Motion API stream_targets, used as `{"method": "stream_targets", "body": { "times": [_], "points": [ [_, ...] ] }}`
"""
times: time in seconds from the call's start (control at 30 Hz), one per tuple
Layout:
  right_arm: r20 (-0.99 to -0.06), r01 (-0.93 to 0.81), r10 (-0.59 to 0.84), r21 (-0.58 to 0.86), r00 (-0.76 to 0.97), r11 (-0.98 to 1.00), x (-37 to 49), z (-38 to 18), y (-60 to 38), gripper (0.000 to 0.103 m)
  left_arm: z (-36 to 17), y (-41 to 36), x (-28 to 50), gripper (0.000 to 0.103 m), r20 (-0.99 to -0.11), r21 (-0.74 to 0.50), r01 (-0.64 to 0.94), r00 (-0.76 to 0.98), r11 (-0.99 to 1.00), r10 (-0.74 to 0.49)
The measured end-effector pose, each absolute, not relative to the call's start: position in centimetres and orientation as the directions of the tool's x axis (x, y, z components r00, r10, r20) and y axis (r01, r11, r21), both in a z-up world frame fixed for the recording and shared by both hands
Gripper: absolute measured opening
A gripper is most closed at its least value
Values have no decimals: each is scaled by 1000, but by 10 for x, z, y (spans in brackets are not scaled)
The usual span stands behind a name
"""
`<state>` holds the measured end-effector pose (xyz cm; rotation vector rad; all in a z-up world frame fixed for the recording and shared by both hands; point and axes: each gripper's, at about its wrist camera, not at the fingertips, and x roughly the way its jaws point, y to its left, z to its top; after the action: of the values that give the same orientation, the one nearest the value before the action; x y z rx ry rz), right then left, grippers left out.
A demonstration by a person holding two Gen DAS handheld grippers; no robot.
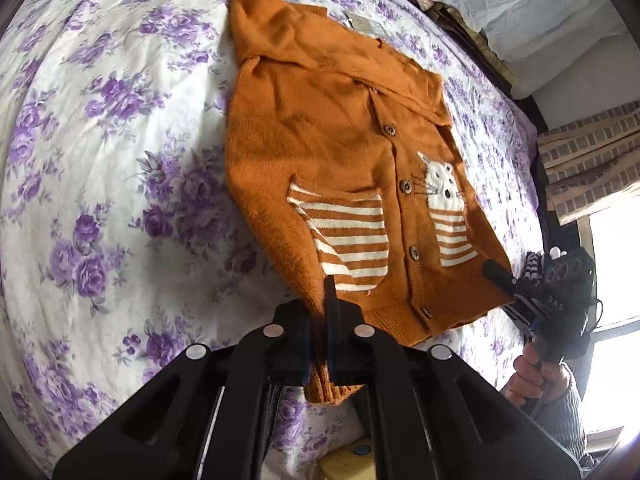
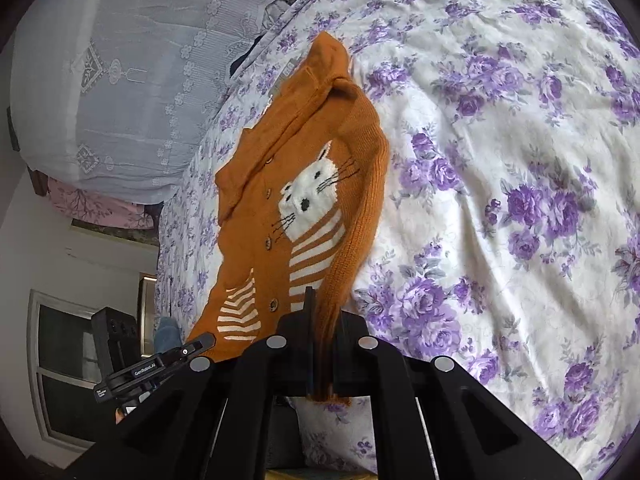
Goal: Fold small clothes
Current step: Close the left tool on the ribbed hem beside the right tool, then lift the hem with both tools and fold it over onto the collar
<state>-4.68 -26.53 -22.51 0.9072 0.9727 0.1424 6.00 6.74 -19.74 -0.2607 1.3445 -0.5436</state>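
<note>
A small orange knitted cardigan [image 1: 320,148] lies spread front-up on a bed covered by a white sheet printed with purple flowers [image 1: 100,200]. Its hood end points toward the far side of the bed and its ribbed hem is nearest the cameras. A row of brown buttons [image 1: 406,186] runs down the closed front, with a striped orange-and-white pocket [image 1: 344,240] on one side of it and a white cat face above a second striped pocket [image 1: 442,188] on the other. The left gripper [image 1: 332,308] has its fingers closed on the hem corner on the side of the larger-looking pocket; orange knit is pinched between them and a bit of ribbing hangs out beneath the jaws. The right gripper [image 2: 316,320] is likewise clamped on the opposite hem corner, below the cat pocket, with a strip of orange fabric caught between its fingers. In the left wrist view, the right gripper's black fingers [image 1: 498,274] meet the far hem corner, and a hand [image 1: 528,372] in a grey ribbed sleeve holds the tool's handle. In the right wrist view, the left gripper shows low at the left, its tip touching the other corner. The hem edge is stretched between the two tools and sits slightly raised from the sheet, while the rest of the garment rests flat. A pale lace-patterned cover [image 2: 120,80] lies beyond the bed, and a window [image 1: 616,272] shows at the edge.
</note>
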Motion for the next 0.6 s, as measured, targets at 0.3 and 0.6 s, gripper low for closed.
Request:
{"method": "stream_targets", "body": {
  "times": [0.3,0.6],
  "points": [
    [-652,293,456,716,606,634,-59,-218,-269,6,-191,66,67,4,-825,-523,220,110,823,-554],
    [-587,161,507,739,631,655,-13,-171,-276,6,-145,44,102,4,-829,-456,279,211,845,-517]
  ]
}}
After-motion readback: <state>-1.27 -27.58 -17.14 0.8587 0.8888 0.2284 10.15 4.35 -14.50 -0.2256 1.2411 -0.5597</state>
